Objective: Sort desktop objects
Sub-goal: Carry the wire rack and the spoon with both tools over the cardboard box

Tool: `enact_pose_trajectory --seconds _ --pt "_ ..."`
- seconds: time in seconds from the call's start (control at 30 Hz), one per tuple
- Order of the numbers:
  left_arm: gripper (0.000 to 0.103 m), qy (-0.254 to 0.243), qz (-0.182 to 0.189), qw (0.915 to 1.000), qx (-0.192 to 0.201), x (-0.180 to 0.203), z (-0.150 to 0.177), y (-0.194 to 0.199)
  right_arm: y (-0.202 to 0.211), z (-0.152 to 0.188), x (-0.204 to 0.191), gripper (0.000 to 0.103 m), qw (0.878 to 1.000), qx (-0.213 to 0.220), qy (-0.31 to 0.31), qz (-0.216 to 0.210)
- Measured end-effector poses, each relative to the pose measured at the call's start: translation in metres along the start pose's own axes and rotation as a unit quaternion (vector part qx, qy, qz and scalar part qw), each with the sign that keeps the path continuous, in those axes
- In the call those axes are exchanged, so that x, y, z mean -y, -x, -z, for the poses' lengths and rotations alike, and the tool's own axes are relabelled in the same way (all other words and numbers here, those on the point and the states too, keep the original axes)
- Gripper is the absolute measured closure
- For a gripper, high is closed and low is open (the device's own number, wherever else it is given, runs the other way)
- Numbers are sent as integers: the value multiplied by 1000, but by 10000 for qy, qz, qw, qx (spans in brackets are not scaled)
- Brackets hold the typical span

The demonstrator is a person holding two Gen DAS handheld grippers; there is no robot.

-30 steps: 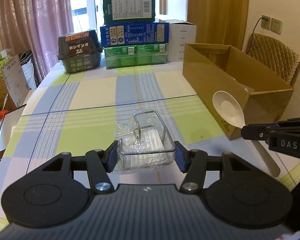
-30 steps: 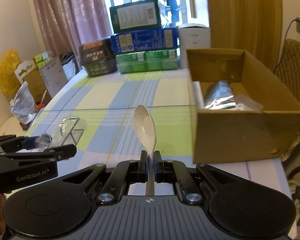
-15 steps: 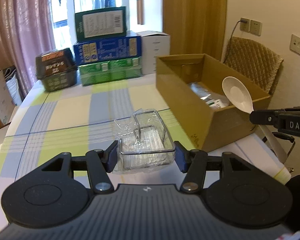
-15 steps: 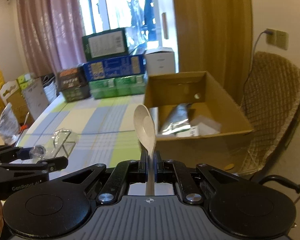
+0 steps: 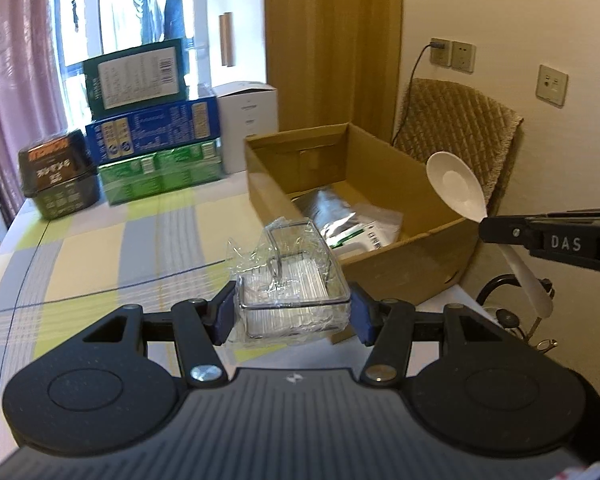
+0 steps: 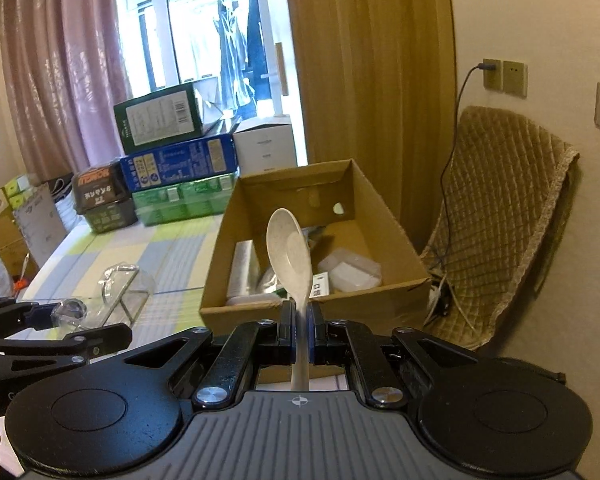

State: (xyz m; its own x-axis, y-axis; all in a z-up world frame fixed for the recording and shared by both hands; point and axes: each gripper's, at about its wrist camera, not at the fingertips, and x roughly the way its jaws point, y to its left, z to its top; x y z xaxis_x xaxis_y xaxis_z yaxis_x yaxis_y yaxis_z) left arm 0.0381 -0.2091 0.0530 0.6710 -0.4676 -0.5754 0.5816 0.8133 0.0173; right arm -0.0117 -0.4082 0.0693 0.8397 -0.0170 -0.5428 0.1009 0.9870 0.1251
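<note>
My left claw point(image 5: 291, 314) clamped on plastic-wrapped wire-handled clear tray point(image 5: 290, 288), tray held above checked desk point(image 5: 100, 248), near corner of cardboard box point(image 5: 416, 252) at its 1 o'clock. Box open, silver pouch point(image 5: 332, 216) and white packets inside. My right claw point(image 6: 299, 336) pinching white spoon point(image 6: 290, 254) by handle, bowl up, box just beyond at 12 o'clock. Stacked cartons point(image 6: 172, 160) at 11 o'clock, far desk edge.
</note>
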Motion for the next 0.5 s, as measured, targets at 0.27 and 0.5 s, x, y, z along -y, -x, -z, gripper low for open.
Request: enact_pose_trajectory --seconds 0.27,0.5 --pt "51 -108 111 9998 78 17 -16 -9 -3 -4 14 101 10000 13 -10 72" --pt "51 -154 165 9997 102 27 -25 -18 -12 -13 23 101 10000 28 -16 60"
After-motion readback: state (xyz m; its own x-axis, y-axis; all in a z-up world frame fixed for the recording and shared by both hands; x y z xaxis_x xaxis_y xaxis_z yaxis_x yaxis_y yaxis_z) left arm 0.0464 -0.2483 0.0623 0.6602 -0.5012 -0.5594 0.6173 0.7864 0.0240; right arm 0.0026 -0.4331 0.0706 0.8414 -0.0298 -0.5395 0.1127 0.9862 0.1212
